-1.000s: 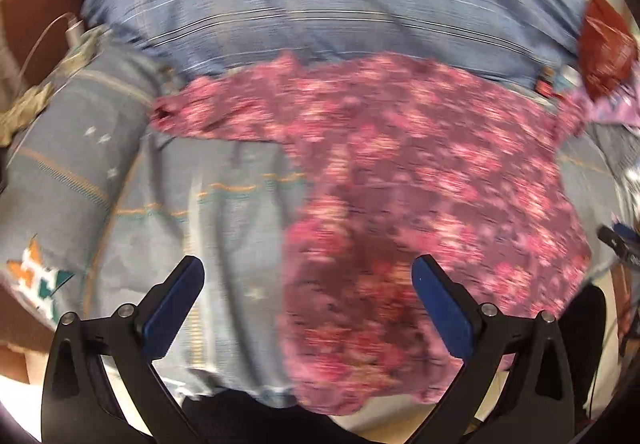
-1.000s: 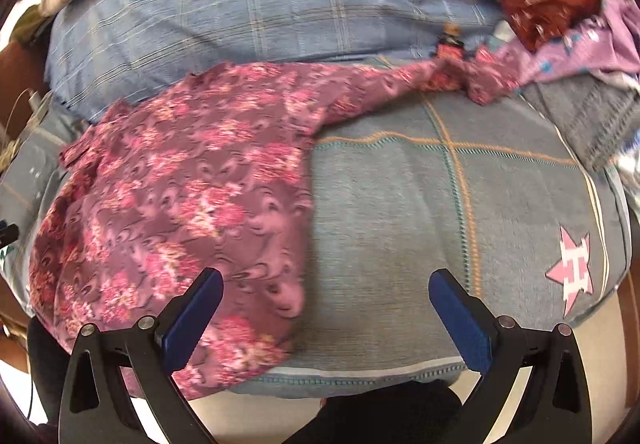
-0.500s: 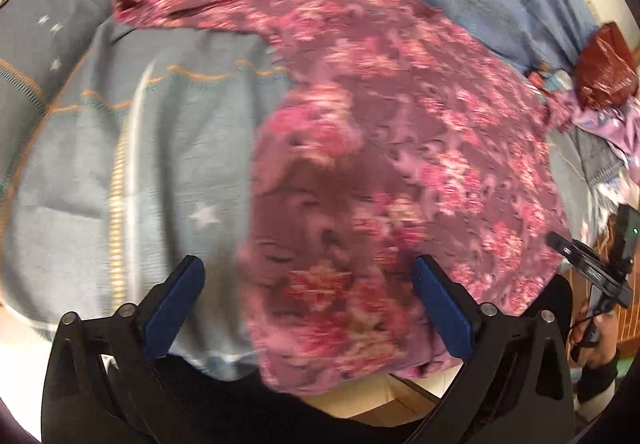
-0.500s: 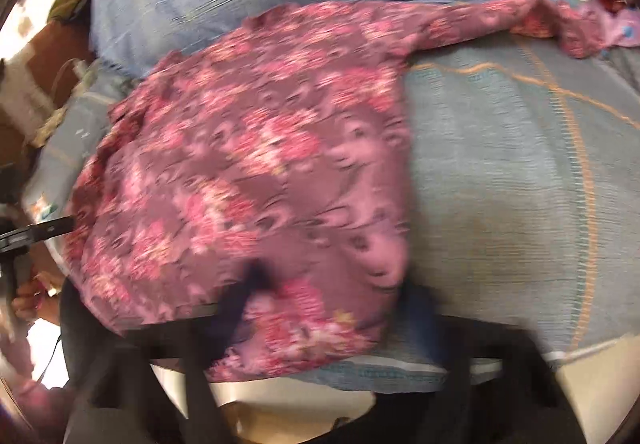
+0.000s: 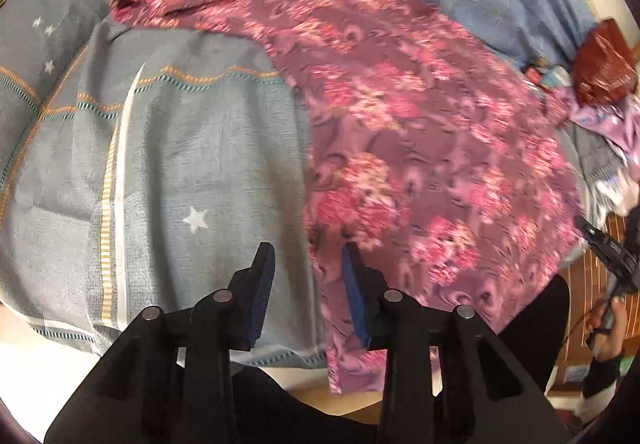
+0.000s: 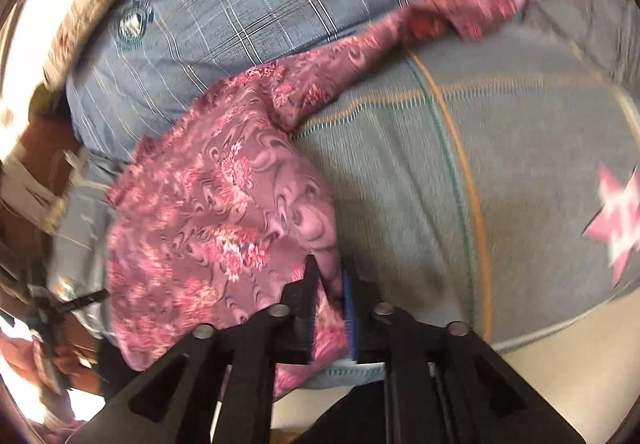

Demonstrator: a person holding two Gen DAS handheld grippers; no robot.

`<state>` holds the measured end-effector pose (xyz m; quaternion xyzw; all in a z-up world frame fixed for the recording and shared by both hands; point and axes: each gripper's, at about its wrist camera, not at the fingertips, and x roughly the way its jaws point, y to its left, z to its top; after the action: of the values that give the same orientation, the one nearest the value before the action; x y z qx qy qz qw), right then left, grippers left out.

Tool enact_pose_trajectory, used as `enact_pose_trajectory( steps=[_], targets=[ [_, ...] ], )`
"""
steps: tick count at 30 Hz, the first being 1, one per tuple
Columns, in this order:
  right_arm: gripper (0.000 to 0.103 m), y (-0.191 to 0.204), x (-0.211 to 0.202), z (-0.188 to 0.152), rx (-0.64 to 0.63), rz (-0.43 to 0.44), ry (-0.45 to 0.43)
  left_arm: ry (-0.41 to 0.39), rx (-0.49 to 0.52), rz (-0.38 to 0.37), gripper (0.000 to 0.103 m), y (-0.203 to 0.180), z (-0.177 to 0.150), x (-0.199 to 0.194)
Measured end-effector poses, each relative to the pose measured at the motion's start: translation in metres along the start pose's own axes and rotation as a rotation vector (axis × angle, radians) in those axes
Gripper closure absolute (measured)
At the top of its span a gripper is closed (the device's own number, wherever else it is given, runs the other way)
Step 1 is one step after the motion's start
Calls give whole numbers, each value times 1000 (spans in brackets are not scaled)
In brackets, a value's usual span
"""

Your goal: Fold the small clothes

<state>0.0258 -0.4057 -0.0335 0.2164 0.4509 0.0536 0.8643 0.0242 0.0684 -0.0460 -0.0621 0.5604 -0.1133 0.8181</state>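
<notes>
Left wrist view: we see our left tongs (image 5: 308, 276) half closed, their jaws having just been closing, with the side hem of the shirt (image 5: 420, 147) and some blanket (image 5: 180, 163) in the gap. The right pad (image 5: 354, 296) lies on the shirt's edge, the left pad sits on bare blanket; we cannot tell whether they pinch the cloth yet. Motion blur smears the flower print, and the shirt's bottom corner drops out of sight behind the tongs' frame. The shirt spreads ahead and to the right of these tongs, one sleeve (image 5: 188, 7) reaching far ahead to the left.

In the right wrist view, our right tongs (image 6: 330, 280) have just been closing and are nearly shut, clamping the shirt's near hem. The shirt (image 6: 216, 211) bulges ahead and left; a sleeve (image 6: 360, 51) runs far ahead to the right, badly blurred.
</notes>
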Motion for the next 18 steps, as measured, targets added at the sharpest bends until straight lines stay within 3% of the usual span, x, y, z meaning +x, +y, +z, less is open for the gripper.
enact_pose_trajectory(
  steps=[1,2,3,9,12,13,14,15,16,18],
  targets=[
    [68,-3,1,-5,13,11,2,-5,19,-12,52,-3,-2,-2],
    [57,-4,1,-7,14,16,4,-10,35,-24,34,-7,-4,-3],
    [55,-6,2,-10,13,17,4,-14,48,-33,24,-11,-5,-3],
    [55,-6,16,-10,44,37,24,51,21,-75,23,-29,2,27],
    [55,-6,15,-9,45,39,21,62,-16,-54,23,-30,2,41],
    [55,-7,14,-10,46,39,20,37,-12,-50,26,-33,1,37],
    [55,-7,13,-11,47,40,18,25,-5,-64,51,-35,1,35],
    [55,-8,12,-11,48,41,16,25,-6,-75,86,-36,0,34],
    [55,-9,10,-12,48,42,13,36,-17,-80,97,-36,1,36],
    [55,-10,9,-13,48,40,10,41,-58,-97,98,-31,1,37]
  ],
)
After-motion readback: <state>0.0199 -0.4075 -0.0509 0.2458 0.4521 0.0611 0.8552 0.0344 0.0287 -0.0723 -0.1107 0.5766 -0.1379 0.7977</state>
